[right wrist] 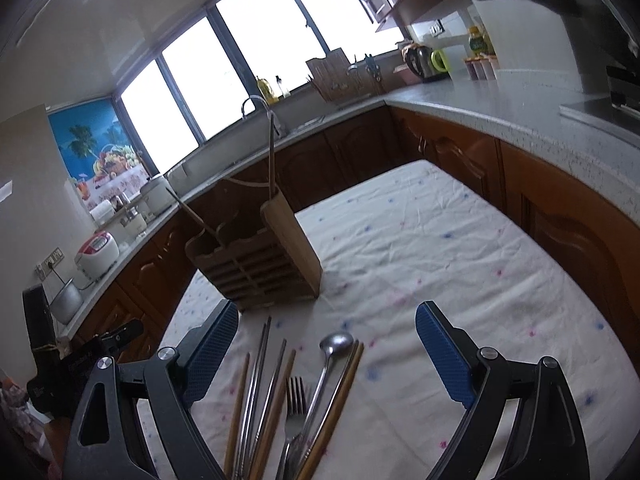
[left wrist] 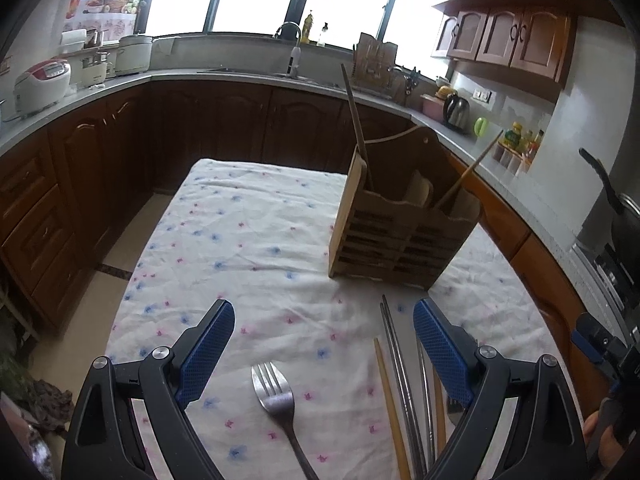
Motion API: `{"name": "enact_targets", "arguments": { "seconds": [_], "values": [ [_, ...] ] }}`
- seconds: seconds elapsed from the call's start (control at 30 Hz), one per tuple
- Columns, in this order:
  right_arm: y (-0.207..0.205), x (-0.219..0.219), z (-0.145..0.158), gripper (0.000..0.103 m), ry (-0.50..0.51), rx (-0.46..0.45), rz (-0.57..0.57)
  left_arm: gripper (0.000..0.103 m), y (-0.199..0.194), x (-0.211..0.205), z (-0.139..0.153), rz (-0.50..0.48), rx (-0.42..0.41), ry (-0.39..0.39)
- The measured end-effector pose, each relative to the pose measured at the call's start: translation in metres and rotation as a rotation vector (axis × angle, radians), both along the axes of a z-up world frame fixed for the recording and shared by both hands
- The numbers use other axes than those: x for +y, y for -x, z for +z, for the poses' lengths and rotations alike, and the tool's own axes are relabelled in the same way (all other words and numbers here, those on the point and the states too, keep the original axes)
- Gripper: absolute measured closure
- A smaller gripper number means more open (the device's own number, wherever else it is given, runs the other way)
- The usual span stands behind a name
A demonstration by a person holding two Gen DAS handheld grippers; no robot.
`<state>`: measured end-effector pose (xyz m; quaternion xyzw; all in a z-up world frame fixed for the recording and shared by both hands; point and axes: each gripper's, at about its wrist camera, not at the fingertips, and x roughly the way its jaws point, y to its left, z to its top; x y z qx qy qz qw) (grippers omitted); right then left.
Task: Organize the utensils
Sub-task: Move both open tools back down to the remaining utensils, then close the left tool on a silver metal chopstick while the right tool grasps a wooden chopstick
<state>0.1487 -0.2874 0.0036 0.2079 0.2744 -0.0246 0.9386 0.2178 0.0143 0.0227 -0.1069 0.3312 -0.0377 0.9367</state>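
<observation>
Currently both the left hand-held gripper (left wrist: 324, 318) and right hand-held gripper (right wrist: 327, 320) hang released over worktop (left wrist: 256, 240) cutlery: a fork (left wrist: 276, 400), spoon (right wrist: 330, 354), chopsticks (right wrist: 256, 384), near the wooden utensil holder (left wrist: 400, 228).

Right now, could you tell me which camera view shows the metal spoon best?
The right wrist view shows it best: the spoon lies between the open fingers of the right gripper, bowl and most of the handle clear among the chopsticks. In the left wrist view I cannot pick it out; the left gripper hides that pile.

Fork (left wrist: 280, 408) handle cut off at the bottom edge, chopsticks (left wrist: 404, 400) beside it likewise (right gripper finger (left wrist: 440, 356) covering some), holder (left wrist: 404, 220) interior unseen.
</observation>
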Motion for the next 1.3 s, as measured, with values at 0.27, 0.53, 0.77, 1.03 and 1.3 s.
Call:
{"name": "enact_targets", "arguments": {
  "seconds": [0.27, 0.53, 0.77, 1.03, 1.3],
  "values": [
    [-0.010, 0.007, -0.015, 0.012, 0.020, 0.059, 0.019, 0.012, -0.020, -0.017, -0.010, -0.021, 0.064, -0.044],
    [-0.030, 0.012, -0.041, 0.048, 0.057, 0.198, 0.032, 0.013, -0.051, -0.039, -0.033, -0.051, 0.151, -0.106],
    [-0.047, 0.014, -0.071, 0.080, 0.083, 0.327, 0.046, 0.025, -0.086, -0.064, -0.057, -0.101, 0.245, -0.161],
    [-0.055, 0.015, -0.081, 0.083, 0.099, 0.360, 0.063, 0.033, -0.119, -0.080, -0.073, -0.127, 0.292, -0.189],
    [-0.063, 0.016, -0.081, 0.085, 0.118, 0.370, 0.079, 0.039, -0.134, -0.082, -0.086, -0.133, 0.308, -0.194]
  ]
}}
